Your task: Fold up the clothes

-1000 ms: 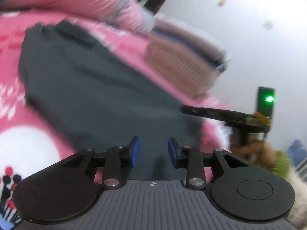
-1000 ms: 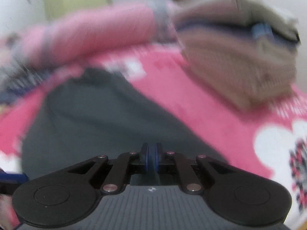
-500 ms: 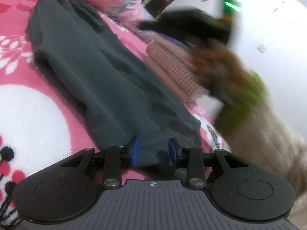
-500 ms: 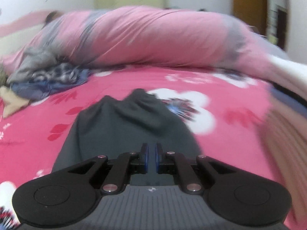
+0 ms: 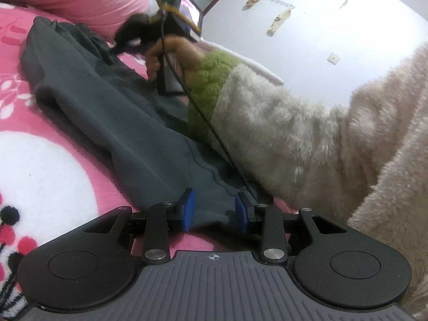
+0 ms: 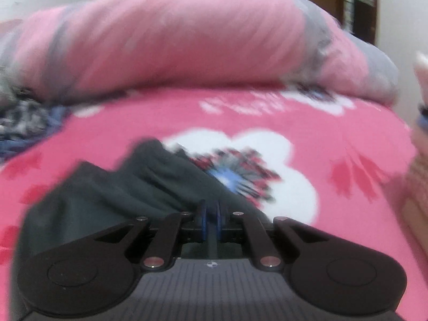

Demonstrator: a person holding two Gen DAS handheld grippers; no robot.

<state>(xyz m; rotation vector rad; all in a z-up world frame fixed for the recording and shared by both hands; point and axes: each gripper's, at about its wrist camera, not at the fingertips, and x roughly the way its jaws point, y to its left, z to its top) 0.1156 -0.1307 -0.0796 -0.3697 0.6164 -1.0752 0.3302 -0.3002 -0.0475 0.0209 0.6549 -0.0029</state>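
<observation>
Dark grey trousers (image 5: 128, 123) lie lengthwise on a pink flowered bedspread (image 5: 53, 174). My left gripper (image 5: 214, 210) is open, and the near hem of one leg lies between its blue pads. At the far, gathered waistband end, a hand (image 5: 176, 53) in a green-cuffed cream fleece sleeve (image 5: 294, 139) holds my right gripper (image 5: 125, 40) low over the cloth. In the blurred right wrist view, the right gripper (image 6: 210, 214) has its pads a narrow slit apart, right at the bunched trousers (image 6: 107, 195). Whether they pinch cloth is hidden by blur.
A rolled pink and grey duvet (image 6: 187, 40) lies along the far side of the bed. Loose dark clothes (image 6: 24, 123) are heaped at the left. A folded stack (image 6: 420, 176) shows at the right edge. A white wall (image 5: 321, 26) stands behind.
The right gripper has swung from the folded stack across to the waistband end and come down to it; its pads parted slightly. The left gripper settled lower around the hem.
</observation>
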